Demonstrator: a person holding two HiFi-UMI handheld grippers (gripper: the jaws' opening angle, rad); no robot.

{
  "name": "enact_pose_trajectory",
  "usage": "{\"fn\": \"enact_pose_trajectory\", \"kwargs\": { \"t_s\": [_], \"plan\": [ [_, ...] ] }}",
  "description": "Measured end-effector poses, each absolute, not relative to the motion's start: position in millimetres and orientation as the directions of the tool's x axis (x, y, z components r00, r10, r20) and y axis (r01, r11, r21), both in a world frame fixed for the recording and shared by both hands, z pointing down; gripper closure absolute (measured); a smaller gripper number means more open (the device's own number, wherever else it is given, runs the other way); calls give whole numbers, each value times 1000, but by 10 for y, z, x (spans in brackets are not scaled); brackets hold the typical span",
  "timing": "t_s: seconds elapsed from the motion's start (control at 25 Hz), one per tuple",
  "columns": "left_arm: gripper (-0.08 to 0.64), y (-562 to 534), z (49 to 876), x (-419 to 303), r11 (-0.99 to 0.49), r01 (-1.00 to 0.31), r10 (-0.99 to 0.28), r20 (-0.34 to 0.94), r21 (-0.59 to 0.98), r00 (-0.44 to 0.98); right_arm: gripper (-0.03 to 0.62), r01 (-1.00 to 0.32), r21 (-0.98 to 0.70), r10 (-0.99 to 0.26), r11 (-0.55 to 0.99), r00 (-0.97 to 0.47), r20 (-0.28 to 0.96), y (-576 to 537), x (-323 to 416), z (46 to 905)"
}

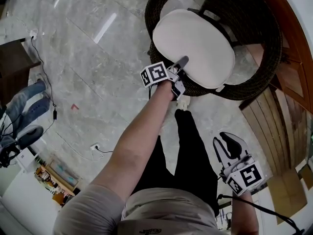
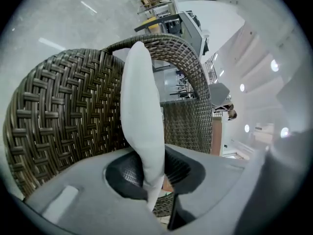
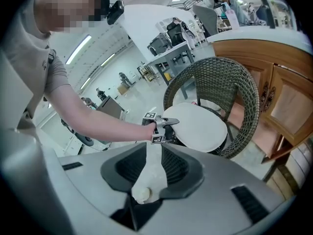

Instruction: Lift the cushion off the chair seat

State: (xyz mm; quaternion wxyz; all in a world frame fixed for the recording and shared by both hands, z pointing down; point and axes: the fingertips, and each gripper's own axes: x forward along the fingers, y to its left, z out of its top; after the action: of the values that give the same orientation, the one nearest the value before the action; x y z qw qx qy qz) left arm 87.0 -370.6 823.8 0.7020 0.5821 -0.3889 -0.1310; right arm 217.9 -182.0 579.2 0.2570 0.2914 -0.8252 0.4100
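So here's where it's at: the left hand-held gripper (image 1: 182,62) is clamped on the near-left rim of the white oval padded cushion (image 1: 195,45). In the left gripper view the pads are squeezed onto the thin edge of it, with the cushion (image 2: 142,116) running straight away from the jaws toward the chair back. The cushion sits over the seat of the dark brown round woven-wicker chair (image 1: 264,67), at the far right of the scene. Its near edge pokes out a bit past the seat rim. I can't tell whether the far side is clear of the seat yet. My guess is it's only tipped up at the gripped edge.

The right hand-held gripper (image 1: 229,143) hangs low at the near right, well apart from the chair. Its jaws are apart with nothing between them, just grey marble floor (image 1: 88,48) behind.

The bit that matters for the lift is that the cushion lies entirely on the far side of the left hand-held gripper, with its long axis running from far left to near right. All the weight hangs off one pinched edge, so I'd expect it to droop or swing as it comes up. The left hand is the only one anywhere near it. The right would have to reach up and across to help.
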Motion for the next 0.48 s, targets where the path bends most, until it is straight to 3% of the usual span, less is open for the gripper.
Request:
{"fn": "enact_pose_trajectory", "kwargs": {
  "t_s": [0.48],
  "plan": [
    [488, -3197, 7463, 381, 246, -232, -670, 338, 941, 661, 494, -652, -499, -283, 571, -727, 625, -1764, 1803, 5388]
  ]
}}
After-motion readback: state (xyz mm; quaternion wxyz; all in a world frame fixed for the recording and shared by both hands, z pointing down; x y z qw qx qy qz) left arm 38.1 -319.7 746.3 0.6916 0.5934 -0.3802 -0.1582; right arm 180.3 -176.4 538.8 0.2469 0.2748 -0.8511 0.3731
